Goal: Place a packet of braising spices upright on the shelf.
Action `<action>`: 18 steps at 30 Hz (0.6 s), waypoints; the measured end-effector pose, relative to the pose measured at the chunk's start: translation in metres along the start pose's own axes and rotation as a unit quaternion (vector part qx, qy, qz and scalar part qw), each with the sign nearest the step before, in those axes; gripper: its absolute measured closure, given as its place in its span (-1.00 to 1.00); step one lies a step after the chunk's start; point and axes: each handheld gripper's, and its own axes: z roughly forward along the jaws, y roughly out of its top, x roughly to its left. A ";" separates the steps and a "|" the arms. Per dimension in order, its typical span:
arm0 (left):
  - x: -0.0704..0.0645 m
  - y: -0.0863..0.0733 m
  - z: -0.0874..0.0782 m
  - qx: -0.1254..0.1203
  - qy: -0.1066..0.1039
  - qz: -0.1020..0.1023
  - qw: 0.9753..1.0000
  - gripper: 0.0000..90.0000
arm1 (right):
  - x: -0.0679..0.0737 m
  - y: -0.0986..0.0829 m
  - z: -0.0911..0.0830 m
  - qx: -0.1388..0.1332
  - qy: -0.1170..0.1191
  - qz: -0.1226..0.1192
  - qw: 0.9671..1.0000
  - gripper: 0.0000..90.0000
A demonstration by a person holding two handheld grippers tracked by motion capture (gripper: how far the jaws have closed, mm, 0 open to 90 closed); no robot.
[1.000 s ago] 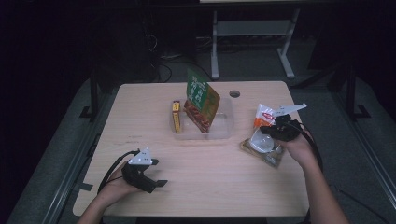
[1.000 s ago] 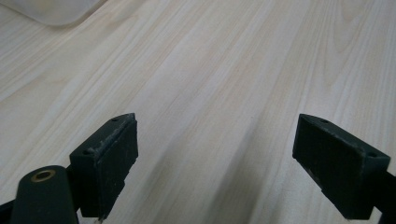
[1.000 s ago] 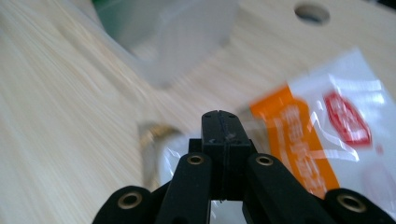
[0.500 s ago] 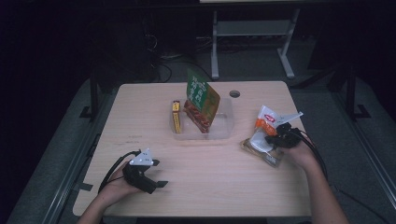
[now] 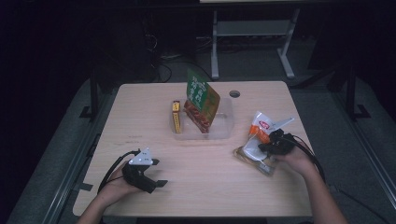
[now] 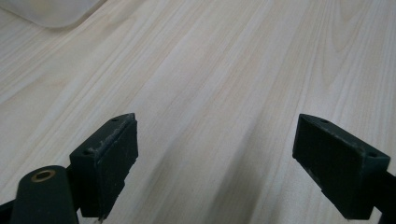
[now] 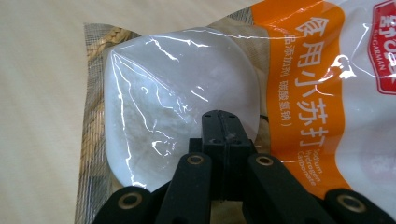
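Left hand-held gripper (image 5: 150, 176) low at near-left of surface (image 5: 140, 121), jaws spread wide over bare wood, holding nothing, well apart from work. Clear tray (image 5: 224, 133) mid-surface, green snack bag (image 5: 201, 100) upright inside. Baking soda pouch (image 5: 256, 140) at right edge, long axis slanting away from person. Right hand-held gripper (image 5: 266, 147) pinched tight on pouch's near edge, wrist low, clearly nearer hand.

A clear plastic tray (image 5: 225, 133) sits mid-way on the pale wooden table (image 5: 140, 116), with a green-and-orange packet (image 5: 201, 100) leaning upright inside and a slim yellow box (image 5: 176, 116) touching its left wall
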 end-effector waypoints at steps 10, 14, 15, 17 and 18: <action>-0.001 0.000 0.000 0.000 -0.002 0.003 1.000 -0.69 | 0.046 0.002 0.001 0.008 0.034 -0.056 0.998 1.00; -0.001 0.000 0.000 -0.002 -0.002 0.003 1.000 -0.69 | 0.053 0.004 -0.003 0.006 0.040 -0.069 0.997 1.00; -0.002 0.000 0.000 -0.003 -0.002 0.001 1.000 -0.69 | 0.053 0.004 -0.003 0.006 0.040 -0.071 0.997 1.00; -0.001 0.000 0.000 -0.003 -0.002 0.001 1.000 -0.69 | 0.054 0.002 -0.003 0.009 0.044 -0.071 0.996 1.00; -0.001 0.000 0.000 -0.002 -0.002 0.001 1.000 -0.69 | 0.053 0.001 -0.003 0.008 0.045 -0.073 0.996 1.00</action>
